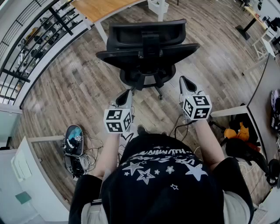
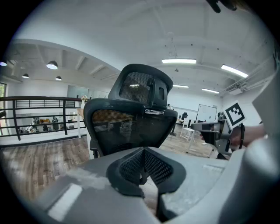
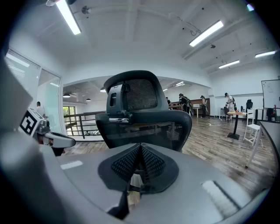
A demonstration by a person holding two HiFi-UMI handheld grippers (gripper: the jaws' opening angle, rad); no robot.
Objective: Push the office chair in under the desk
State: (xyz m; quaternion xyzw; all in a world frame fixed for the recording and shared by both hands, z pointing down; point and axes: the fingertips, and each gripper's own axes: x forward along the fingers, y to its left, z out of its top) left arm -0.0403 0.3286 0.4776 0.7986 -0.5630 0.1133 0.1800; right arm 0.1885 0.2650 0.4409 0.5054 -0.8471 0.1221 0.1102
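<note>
- Two claws are out in front of you, both clenched on nothing: the left claw and the right claw each have their pads pressed together, with no object between them.
- Your target, the office chair, stands on the wood floor with its backrest turned towards you. Its seat faces away, towards the tabletop.
- That wooden tabletop lies on the far side of the chair and a little to its left. The chair sits clear of it, so none of the push looks done yet.
- Your left claw is near the chair's left rear and your right claw near its right rear, one on either side of the centre spine. Both gripper views show the mesh back ahead of the tips, so I judge neither is touching.
- Clenched claws make sense here: you need blunt, firm tips to press with, not a grip.
- Spacing the claws either side of the spine should help the chair roll straight rather than swivel on its wheeled base.
- Both claws tip slightly downward, which lines them up with the lower part of the backrest rather than the headrest.
- Next, you probably need to close the gap and press evenly, steering a little left towards the tabletop.
</note>
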